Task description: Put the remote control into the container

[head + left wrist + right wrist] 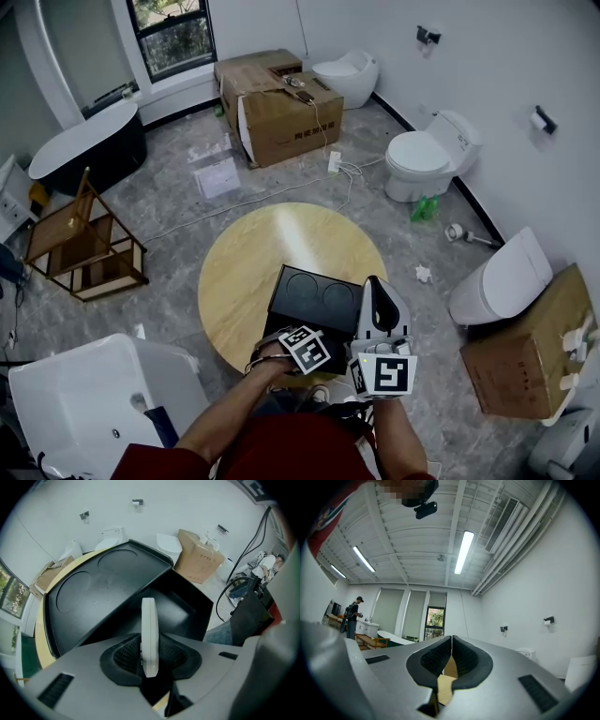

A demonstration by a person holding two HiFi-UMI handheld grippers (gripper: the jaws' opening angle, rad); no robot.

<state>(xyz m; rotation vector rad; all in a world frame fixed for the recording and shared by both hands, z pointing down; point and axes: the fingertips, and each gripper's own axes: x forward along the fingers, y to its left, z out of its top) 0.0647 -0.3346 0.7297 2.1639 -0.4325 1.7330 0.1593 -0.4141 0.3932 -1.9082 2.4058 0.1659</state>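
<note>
Grey tongs (451, 660), black ribbed pads (433, 660), black-and-white marker cubes (389, 375), dark red shirt (281, 452)

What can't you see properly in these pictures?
- The remote control: buttons unseen; the left gripper holds it edge-on in its own view, and covers it in the head view.
- The container: floor too dark, left gripper view.
- The right gripper: its view points upward, away from everything.

A bathroom-fixture showroom or storeroom: several toilets (427, 159) stand along the white wall, with a black bathtub (89, 145), a white tub (84, 394) and cardboard boxes (281, 117) on the grey marble-tiled floor (178, 202).
</note>
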